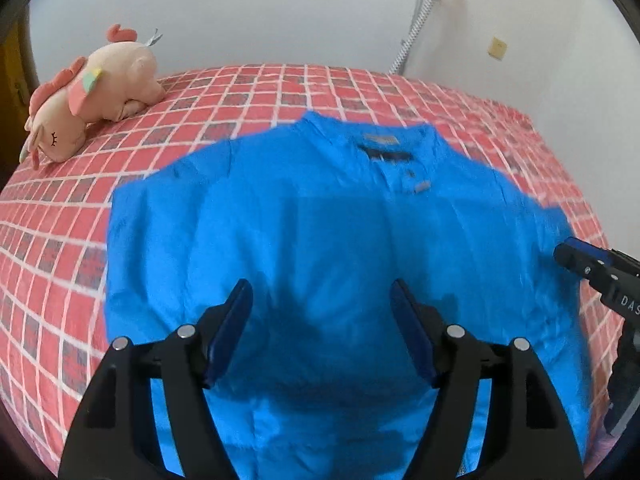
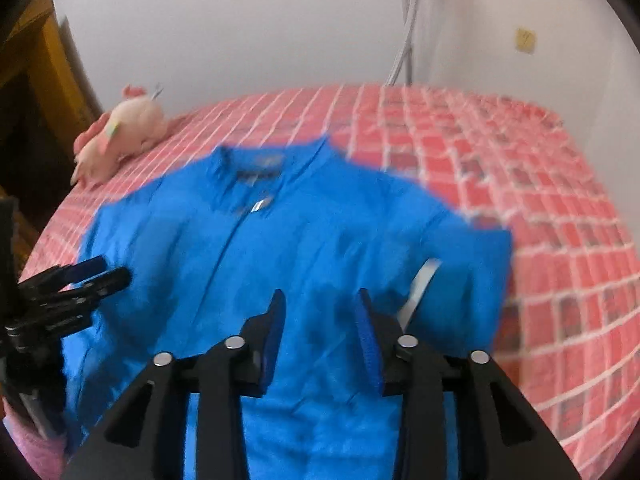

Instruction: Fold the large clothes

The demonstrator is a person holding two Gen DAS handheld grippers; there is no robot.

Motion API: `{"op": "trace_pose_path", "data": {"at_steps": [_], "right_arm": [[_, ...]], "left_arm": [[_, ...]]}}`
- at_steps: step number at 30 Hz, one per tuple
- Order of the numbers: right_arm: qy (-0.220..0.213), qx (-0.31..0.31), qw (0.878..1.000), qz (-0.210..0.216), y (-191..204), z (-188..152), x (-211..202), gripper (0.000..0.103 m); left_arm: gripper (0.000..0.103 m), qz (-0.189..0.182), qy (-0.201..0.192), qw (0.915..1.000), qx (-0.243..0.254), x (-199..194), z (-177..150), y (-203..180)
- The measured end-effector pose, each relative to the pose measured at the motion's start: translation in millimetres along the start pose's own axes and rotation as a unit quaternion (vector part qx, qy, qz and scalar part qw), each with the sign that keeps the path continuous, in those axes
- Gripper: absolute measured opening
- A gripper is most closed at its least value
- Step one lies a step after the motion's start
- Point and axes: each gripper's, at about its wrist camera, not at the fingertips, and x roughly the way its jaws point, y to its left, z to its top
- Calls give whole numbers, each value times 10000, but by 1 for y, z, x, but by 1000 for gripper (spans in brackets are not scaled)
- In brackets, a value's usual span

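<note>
A bright blue polo shirt [image 1: 320, 216] lies spread flat on the bed, collar and button placket at the far end; it also shows in the right wrist view [image 2: 280, 248]. My left gripper [image 1: 322, 292] is open and empty, hovering above the shirt's lower middle. My right gripper [image 2: 320, 300] is open and empty above the shirt's right side, near a sleeve with a white strip [image 2: 420, 288]. The right gripper's tip shows in the left wrist view [image 1: 568, 254]. The left gripper shows in the right wrist view [image 2: 104, 272].
The bed has a red checked cover [image 1: 80, 208]. A pink plush toy [image 1: 92, 92] lies at the far left corner; it also shows in the right wrist view [image 2: 124, 136]. A white wall and a hose [image 1: 416, 20] stand behind.
</note>
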Motion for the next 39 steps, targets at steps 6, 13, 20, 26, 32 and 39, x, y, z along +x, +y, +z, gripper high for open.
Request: {"op": "trace_pose_path", "data": {"at_steps": [6, 13, 20, 26, 32, 39], "right_arm": [[182, -115, 9981, -577, -14, 18, 52, 38], [224, 35, 9993, -287, -31, 4, 79, 40], [-46, 345, 9992, 200, -36, 3, 44, 42], [-249, 26, 9992, 300, -35, -40, -31, 44], [-217, -205, 9992, 277, -34, -115, -87, 48], [-28, -152, 9992, 379, -48, -201, -134, 50]], "left_arm": [[70, 327, 161, 9993, -121, 36, 27, 17], [72, 344, 62, 9994, -72, 55, 20, 27], [71, 327, 83, 9992, -199, 34, 20, 29], [79, -13, -255, 9993, -266, -40, -13, 41], [84, 355, -368, 9987, -63, -95, -82, 56], [87, 808, -252, 9963, -173, -148, -172, 89]]}}
